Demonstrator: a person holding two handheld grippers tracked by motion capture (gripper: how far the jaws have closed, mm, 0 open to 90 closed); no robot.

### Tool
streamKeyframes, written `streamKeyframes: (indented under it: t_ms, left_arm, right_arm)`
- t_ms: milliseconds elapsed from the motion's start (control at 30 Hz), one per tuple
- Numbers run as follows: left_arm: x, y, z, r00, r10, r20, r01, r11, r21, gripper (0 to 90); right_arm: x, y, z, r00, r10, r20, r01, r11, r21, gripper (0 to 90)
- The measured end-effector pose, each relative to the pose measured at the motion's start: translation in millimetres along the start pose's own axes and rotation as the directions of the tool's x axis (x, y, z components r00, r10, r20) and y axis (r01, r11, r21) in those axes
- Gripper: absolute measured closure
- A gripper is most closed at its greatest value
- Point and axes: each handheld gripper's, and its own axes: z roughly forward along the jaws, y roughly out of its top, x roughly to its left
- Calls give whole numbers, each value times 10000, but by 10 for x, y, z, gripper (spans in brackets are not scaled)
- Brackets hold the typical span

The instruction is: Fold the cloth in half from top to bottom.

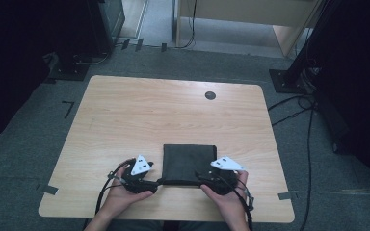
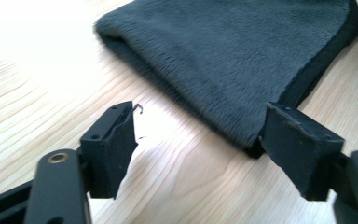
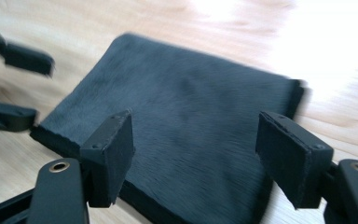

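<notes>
Two hands are resting low at the table's (image 1: 125, 115) near edge, each aiming its hand-held gripper inward at the folded dark cloth (image 1: 189, 162) lying flat between them. Left hand-held gripper (image 1: 158, 183) and right hand-held gripper (image 1: 198, 179) are both gaping wide, gripping nothing, at the cloth's near corners.

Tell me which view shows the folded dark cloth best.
The high view: the whole cloth lies flat near the table's front edge, between both grippers. The left gripper view shows one corner and its hemmed edge close up; the right gripper view shows most of it, slightly blurred.
</notes>
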Motion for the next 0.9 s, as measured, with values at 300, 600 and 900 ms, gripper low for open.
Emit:
streamKeyframes:
  t_ms: [300,600,900]
  left_arm:
    - [366,-249,-343,9909,-999,-904,991,9950,-133,234]
    - [772,-418,-594,9558,-1949,-2200,1910,9808,-387,209]
    - [992,-537,-715,9296,-2523,-2687,2493,9673,-460,206]
  right_arm:
    - [147,-177,413,9976,-616,331,590,9955,745,321]
    - [105,-137,538,9971,-761,92,755,9958,521,293]
    - [77,186,913,9956,-933,74,926,9934,675,293]
